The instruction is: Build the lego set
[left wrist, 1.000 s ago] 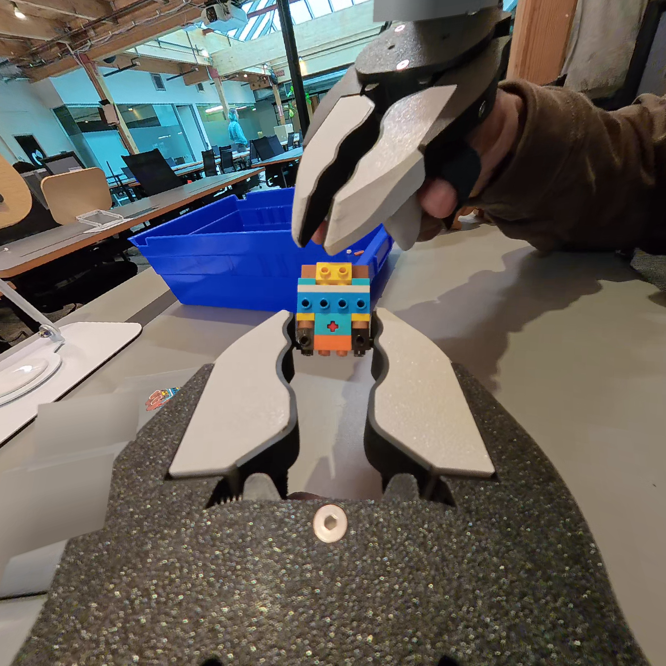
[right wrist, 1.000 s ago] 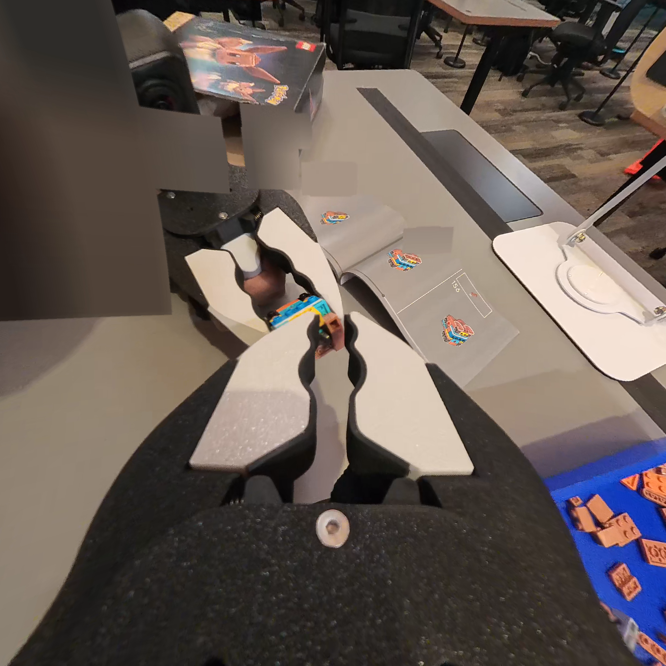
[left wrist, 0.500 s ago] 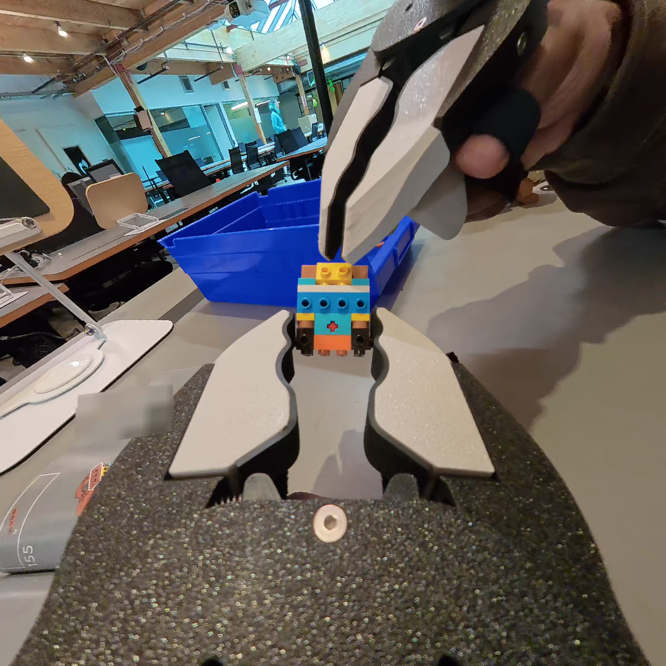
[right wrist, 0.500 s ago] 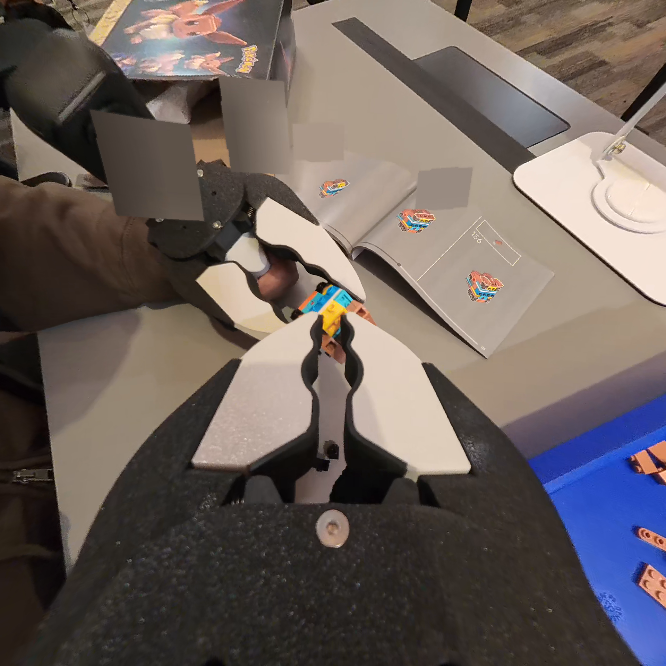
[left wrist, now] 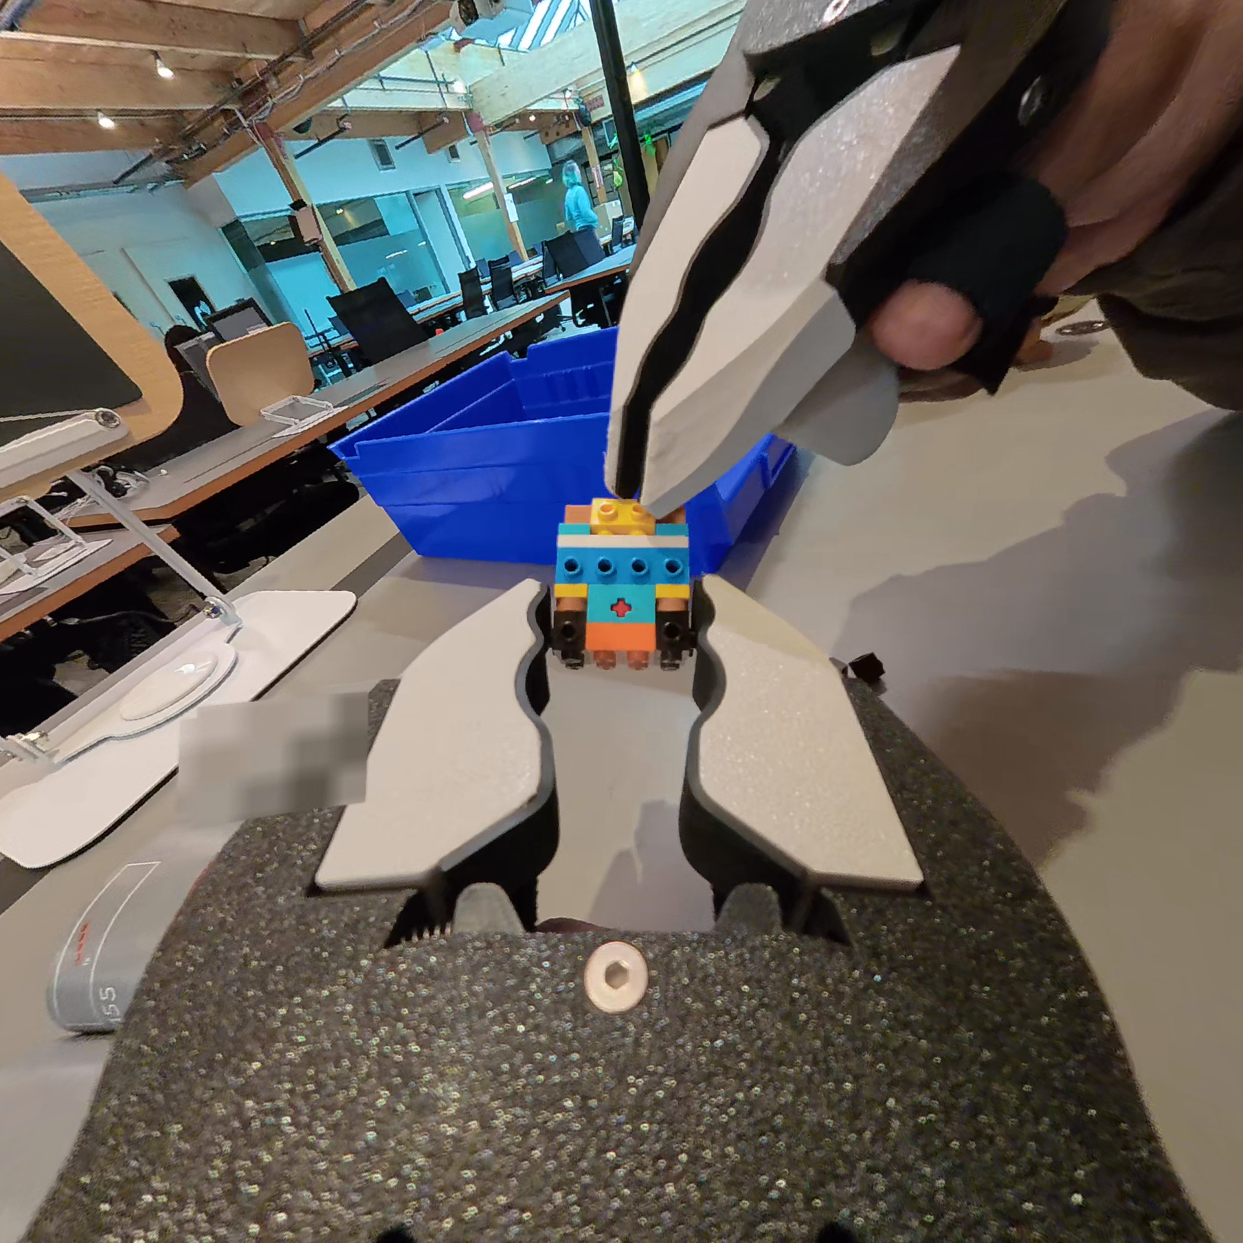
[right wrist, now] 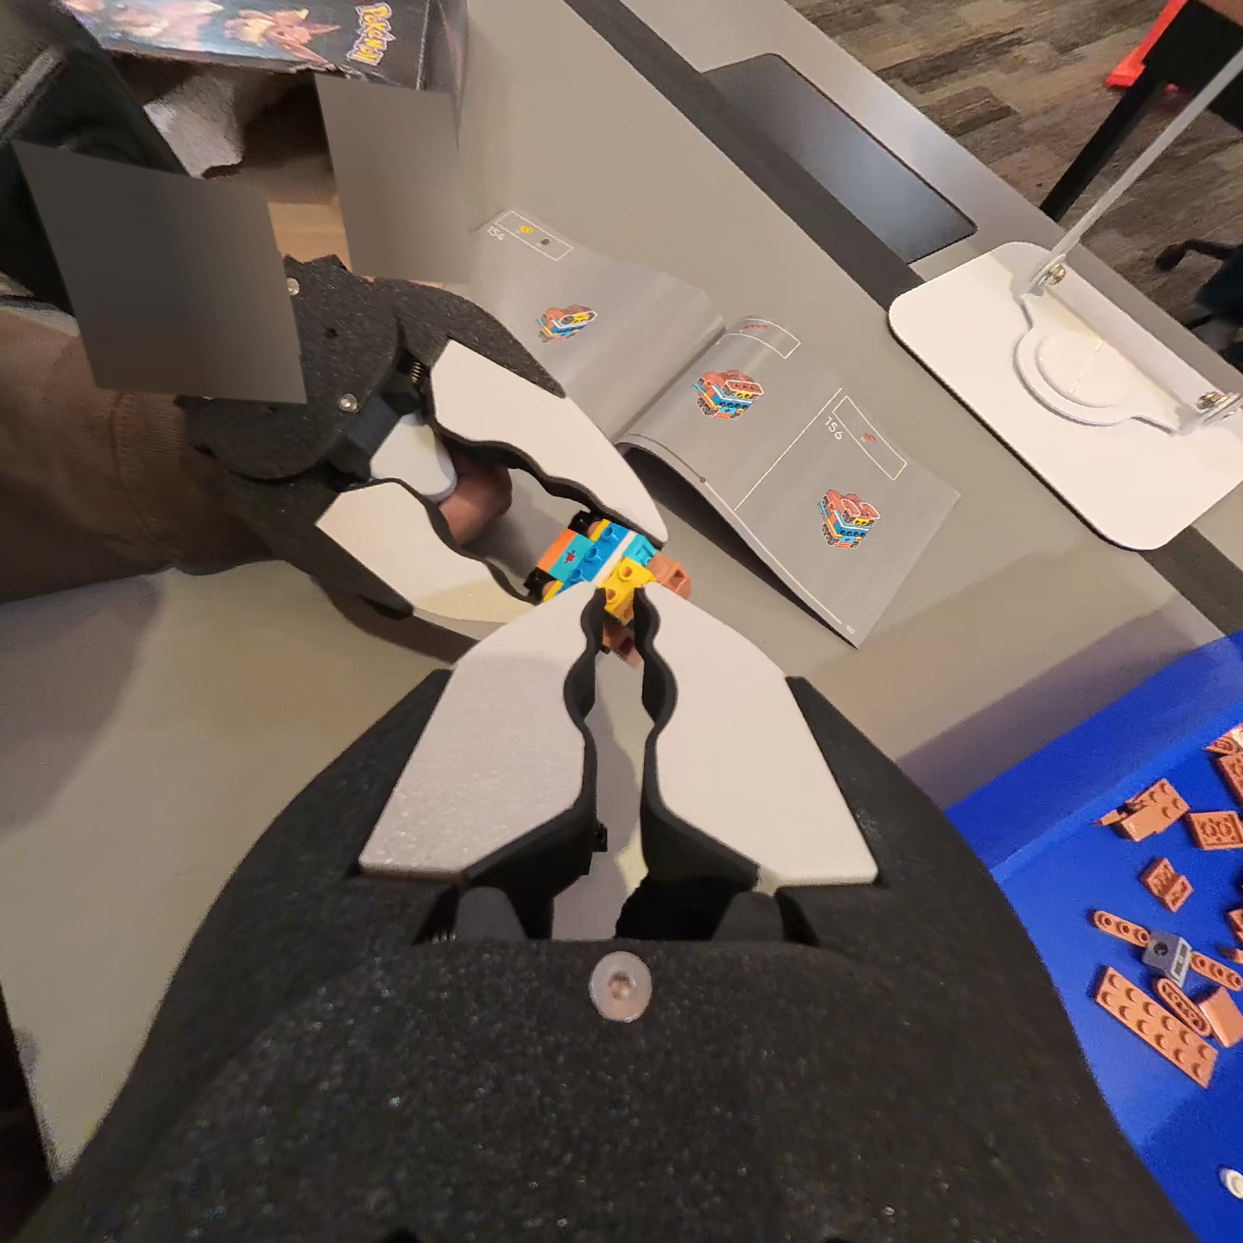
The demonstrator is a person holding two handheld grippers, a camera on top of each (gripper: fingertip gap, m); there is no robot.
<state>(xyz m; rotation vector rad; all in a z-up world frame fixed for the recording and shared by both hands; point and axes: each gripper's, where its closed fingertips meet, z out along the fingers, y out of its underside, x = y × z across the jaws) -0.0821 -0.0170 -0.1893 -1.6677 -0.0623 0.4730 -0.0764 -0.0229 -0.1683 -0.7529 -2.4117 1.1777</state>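
Observation:
A small lego model (left wrist: pixel 622 592) of blue, teal, orange and black bricks sits upright between the tips of my left gripper (left wrist: pixel 622 629), which is shut on its sides. A yellow brick (left wrist: pixel 622 516) sits on top of it, with brown bricks behind. My right gripper (left wrist: pixel 632 487) comes down from the upper right, shut, its tips touching the yellow brick. In the right wrist view my right gripper (right wrist: pixel 615 598) meets the yellow brick (right wrist: pixel 622 585) from above, and the left gripper (right wrist: pixel 595 568) holds the model (right wrist: pixel 585 551) from the left.
A blue bin (left wrist: pixel 484 484) stands behind the model; it holds several loose brown pieces (right wrist: pixel 1157 1029). An open instruction booklet (right wrist: pixel 672 350), a white lamp base (right wrist: pixel 1076 403) and the set's box (right wrist: pixel 269 33) lie farther off. A small black piece (left wrist: pixel 864 667) lies on the grey table. The grippers are tip to tip, or close to it.
My right gripper has come down from above the model until its tips touch the yellow brick. The left gripper has kept its hold on the model.

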